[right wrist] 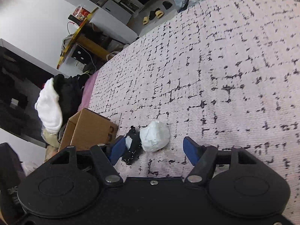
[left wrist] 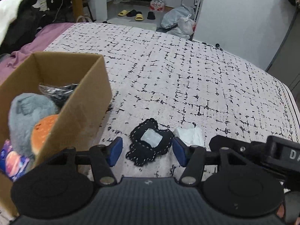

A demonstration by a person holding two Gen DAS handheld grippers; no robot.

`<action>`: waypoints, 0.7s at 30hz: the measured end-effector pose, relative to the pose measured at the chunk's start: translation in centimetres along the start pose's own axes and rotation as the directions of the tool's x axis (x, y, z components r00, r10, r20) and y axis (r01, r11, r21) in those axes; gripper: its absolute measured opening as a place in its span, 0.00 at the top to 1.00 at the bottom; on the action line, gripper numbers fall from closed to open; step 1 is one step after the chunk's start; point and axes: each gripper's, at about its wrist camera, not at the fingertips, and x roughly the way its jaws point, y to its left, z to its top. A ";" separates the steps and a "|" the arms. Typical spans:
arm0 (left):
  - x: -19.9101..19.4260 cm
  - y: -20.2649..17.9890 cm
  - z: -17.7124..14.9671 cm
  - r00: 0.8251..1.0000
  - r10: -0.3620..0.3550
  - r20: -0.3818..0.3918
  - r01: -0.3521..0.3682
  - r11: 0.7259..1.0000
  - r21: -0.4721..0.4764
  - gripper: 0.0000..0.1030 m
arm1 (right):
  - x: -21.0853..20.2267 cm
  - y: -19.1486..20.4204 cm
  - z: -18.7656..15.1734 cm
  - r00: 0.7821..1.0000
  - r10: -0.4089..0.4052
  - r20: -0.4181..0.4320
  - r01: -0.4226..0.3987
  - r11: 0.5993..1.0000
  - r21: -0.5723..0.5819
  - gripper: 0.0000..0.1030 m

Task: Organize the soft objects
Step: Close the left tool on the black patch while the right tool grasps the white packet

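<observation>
Left wrist: black pouch [left wrist: 150,146] lies lengthwise between parted tongs [left wrist: 148,151].

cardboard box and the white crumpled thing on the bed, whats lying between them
The black stitched patch with a pale square at its middle lies between the cardboard box and the white crumpled thing, directly beside the latter. Both wrist views show it.

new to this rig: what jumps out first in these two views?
The black stitched patch with a pale square centre lies on the speckled bedcover, framed by the open left gripper. A crumpled white lump sits just beside it, ahead of the open right gripper. On the left, a cardboard box already holds plush toys.
</observation>
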 end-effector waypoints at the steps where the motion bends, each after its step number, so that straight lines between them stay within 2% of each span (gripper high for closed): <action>1: 0.5 -0.1 0.0 1.000 0.006 -0.012 -0.006 1.000 0.005 0.44 | 0.3 0.0 0.1 1.000 -0.003 0.000 0.003 1.000 0.007 0.35; 5: 1.6 0.5 0.0 1.000 -0.010 -0.021 0.009 0.999 -0.043 0.44 | 0.6 -0.7 0.1 1.000 -0.016 0.000 0.016 0.999 0.038 0.36; 7: 2.0 0.4 -0.1 0.999 -0.024 -0.024 0.023 0.999 -0.038 0.44 | 0.7 -1.2 0.0 1.000 -0.017 0.002 0.017 0.998 0.055 0.36; 9: 2.3 0.4 -0.1 0.999 -0.041 -0.029 0.040 0.998 -0.047 0.44 | 0.9 -1.5 -0.1 1.000 0.017 0.007 -0.018 0.996 0.084 0.36; 10: 2.3 0.5 -0.1 0.998 -0.057 -0.026 0.055 0.997 -0.057 0.49 | 0.9 -1.7 -0.1 1.000 0.020 0.011 -0.021 0.996 0.091 0.37; 11: 2.4 0.5 0.0 0.997 -0.078 -0.029 0.076 0.995 -0.060 0.60 | 1.2 -1.8 -0.2 1.000 0.021 0.013 -0.023 0.995 0.095 0.37; 14: 2.4 0.4 -0.1 0.994 -0.102 -0.036 0.100 0.993 -0.055 0.67 | 1.9 -2.0 -0.5 0.999 0.030 0.018 -0.032 0.993 0.114 0.40; 18: 1.9 0.6 -0.3 0.989 -0.146 -0.031 0.144 0.988 -0.062 0.69 | 2.5 -2.1 -0.5 0.999 0.037 0.030 -0.041 0.989 0.143 0.43; 21: 1.3 0.5 -0.3 0.988 -0.155 -0.022 0.154 0.987 -0.040 0.69 | 2.8 -2.1 -0.5 0.999 0.013 0.031 -0.017 0.990 0.143 0.58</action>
